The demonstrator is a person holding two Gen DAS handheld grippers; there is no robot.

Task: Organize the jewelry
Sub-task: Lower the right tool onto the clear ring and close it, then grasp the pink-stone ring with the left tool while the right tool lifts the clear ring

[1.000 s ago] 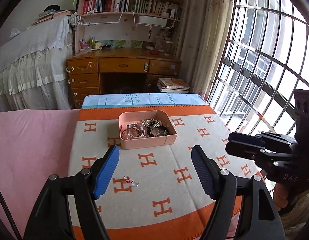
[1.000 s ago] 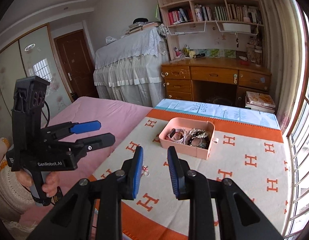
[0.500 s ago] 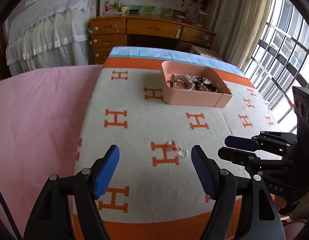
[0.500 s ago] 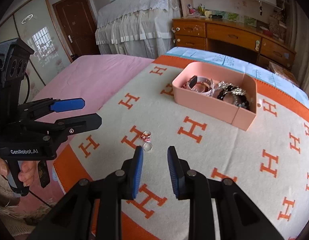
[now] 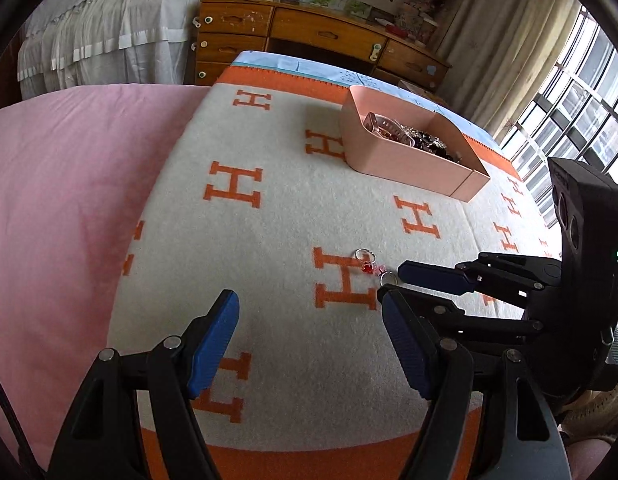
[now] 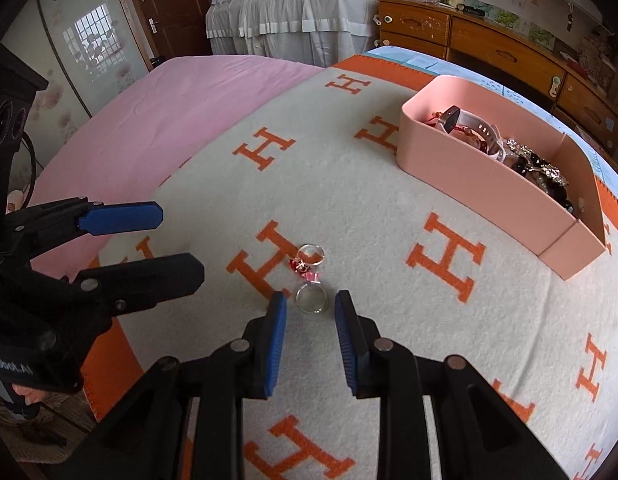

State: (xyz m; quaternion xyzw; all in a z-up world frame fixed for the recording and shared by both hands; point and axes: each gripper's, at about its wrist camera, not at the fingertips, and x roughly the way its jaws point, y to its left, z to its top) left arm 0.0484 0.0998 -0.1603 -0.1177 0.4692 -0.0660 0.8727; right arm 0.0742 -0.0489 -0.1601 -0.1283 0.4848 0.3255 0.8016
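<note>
Now | rings [image 6: 309,276]: two silver hoops, red charms | right gripper [image 6: 310,304] parted astride one | left gripper [image 5: 309,312] spread

The right gripper [image 6: 310,306] hovers with fingers [image 6: 276,320] parted around a silver ring [image 6: 310,298] on the blanket [image 6: 389,220], pink tray [image 6: 469,176] beyond.

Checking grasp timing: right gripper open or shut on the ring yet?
Open. The right gripper has a clear gap between its blue pads, and the near ring lies on the blanket just ahead of them, untouched.
</note>
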